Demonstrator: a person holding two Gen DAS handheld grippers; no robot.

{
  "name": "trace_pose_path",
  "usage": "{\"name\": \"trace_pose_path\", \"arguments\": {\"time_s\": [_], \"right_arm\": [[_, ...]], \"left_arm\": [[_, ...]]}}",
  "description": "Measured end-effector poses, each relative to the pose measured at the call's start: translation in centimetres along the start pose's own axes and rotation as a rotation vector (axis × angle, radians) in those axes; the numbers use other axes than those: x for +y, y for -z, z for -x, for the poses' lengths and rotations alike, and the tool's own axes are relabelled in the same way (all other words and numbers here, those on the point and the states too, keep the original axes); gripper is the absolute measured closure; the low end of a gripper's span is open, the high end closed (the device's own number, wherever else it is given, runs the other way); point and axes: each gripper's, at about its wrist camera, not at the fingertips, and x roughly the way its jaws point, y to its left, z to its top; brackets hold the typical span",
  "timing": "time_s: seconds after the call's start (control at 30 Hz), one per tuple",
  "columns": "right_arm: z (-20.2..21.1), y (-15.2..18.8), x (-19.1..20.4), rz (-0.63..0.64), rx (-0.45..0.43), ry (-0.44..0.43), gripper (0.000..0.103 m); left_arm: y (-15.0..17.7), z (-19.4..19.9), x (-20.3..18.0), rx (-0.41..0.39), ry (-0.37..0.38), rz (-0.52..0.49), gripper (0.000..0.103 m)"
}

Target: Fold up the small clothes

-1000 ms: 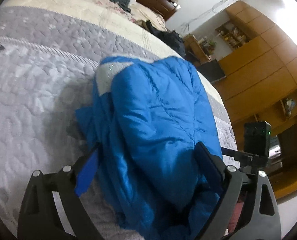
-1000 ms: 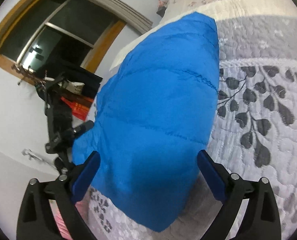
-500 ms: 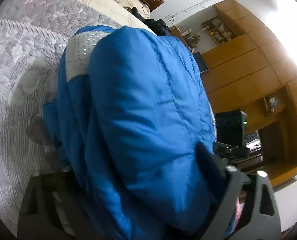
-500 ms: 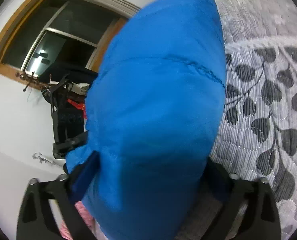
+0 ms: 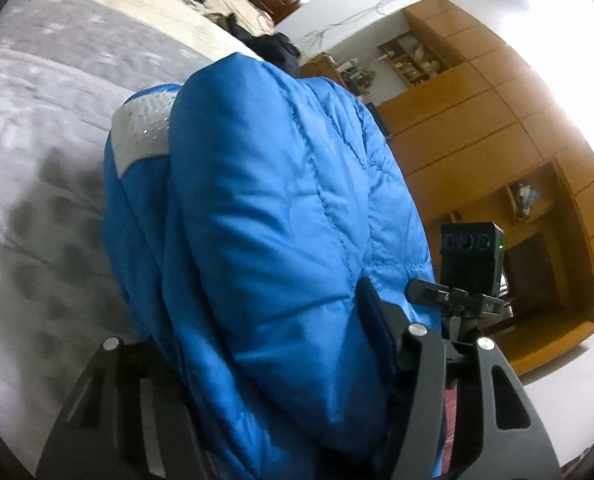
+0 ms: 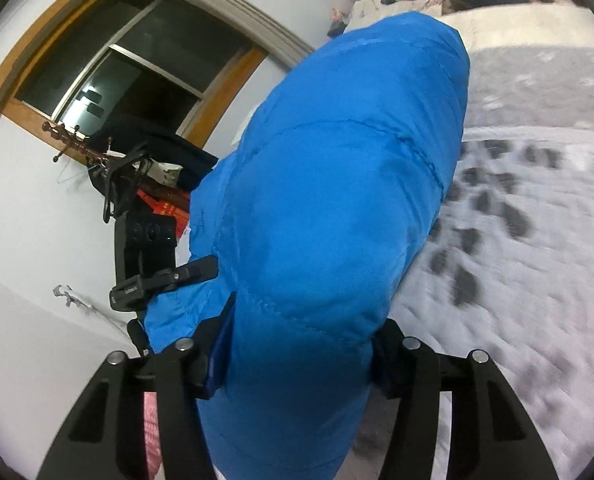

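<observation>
Both grippers, left (image 5: 265, 360) and right (image 6: 297, 356), went from wide to clamped on the blue puffer jacket (image 5: 281, 208); fold lift can start.

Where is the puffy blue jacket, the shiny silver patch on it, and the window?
Puffy blue quilted jacket (image 5: 281, 216), left wrist view, middle of its padded panel.
Shiny silver patch (image 5: 143, 132), left wrist view, centre of the patch.
Wooden-framed window (image 6: 129, 76), right wrist view, on the dark glass.

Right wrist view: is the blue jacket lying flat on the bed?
No. The blue jacket is bunched up between the fingers of the right gripper, raised above the grey quilt.
</observation>
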Motion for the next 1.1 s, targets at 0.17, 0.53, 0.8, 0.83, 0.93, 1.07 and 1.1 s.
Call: {"name": "trace_pose_path", "arguments": {"time_s": [0.17,0.53,0.8,0.83,0.93,1.07,1.1], "right_arm": [[5.8,2.5,-0.5,0.002,-0.028,0.046,0.047],[9.3,8.3,-5.7,-0.079,-0.044,0.046,0.044],[8.4,9.8,-8.9,-0.086,-0.063,0.031,0.03],[8.3,10.0,-9.0,-0.09,-0.065,0.031,0.029],[8.2,10.6,-10.1,-0.11,-0.065,0.027,0.024],[8.2,10.8,-9.3,-0.114,-0.069,0.079,0.015],[8.5,11.0,-8.7,-0.101,-0.074,0.108,0.015]], "left_arm": [[2.2,-4.1,-4.9,0.032,0.041,-0.017,0.045],[6.3,-10.1,-8.8,0.08,0.008,-0.099,0.041],[7.6,-10.5,-6.6,0.043,-0.004,-0.128,0.03],[7.8,-10.1,-6.0,0.036,-0.003,-0.133,0.029],[8.2,-10.1,-5.7,0.02,0.001,-0.126,0.029],[8.6,-9.5,-6.1,0.017,-0.036,-0.117,0.026],[8.8,-9.0,-6.4,0.011,-0.052,-0.114,0.026]]}}
